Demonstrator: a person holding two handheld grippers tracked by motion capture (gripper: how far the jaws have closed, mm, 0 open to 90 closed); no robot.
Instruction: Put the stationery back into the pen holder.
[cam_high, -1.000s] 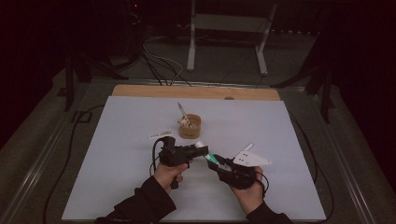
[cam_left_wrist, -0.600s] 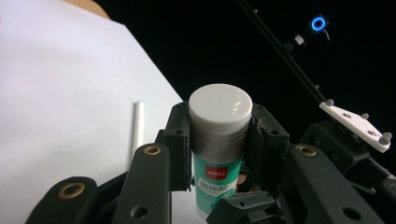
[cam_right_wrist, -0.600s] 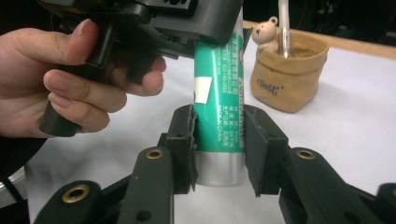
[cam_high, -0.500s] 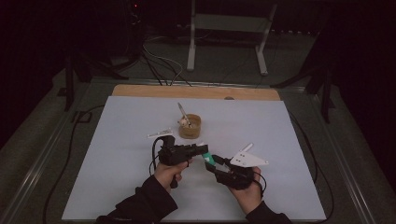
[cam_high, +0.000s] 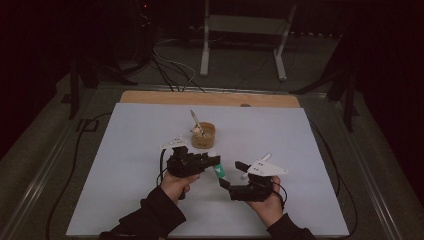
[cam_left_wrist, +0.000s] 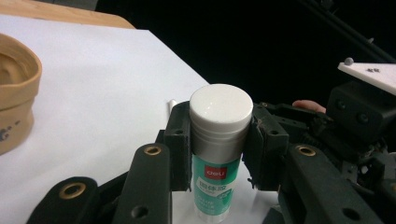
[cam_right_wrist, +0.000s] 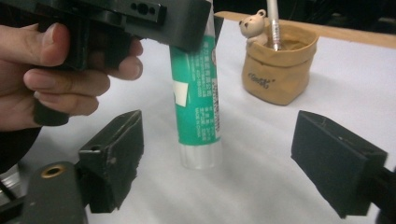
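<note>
Light, stiff, slick glue stick (cam_left_wrist: 217, 154) pinched below the cap by left hand-held gripper (cam_left_wrist: 217, 140); right hand-held gripper (cam_right_wrist: 217, 158), at 3 o'clock, spread after just opening.

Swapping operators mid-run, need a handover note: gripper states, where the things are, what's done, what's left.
Left gripper: shut on the glue stick, pads clamped just under its white cap, stick upright.
Right gripper: open; its jaws have just been opening, and the stick's lower end stands between them untouched.
Tan pouch with a pen in it stands on the white sheet, beyond both grippers.
Done: the stick appears to have passed from the right gripper to the left.
Left: probably carry it to the pouch or set it down; the end goal cannot be told.
</note>
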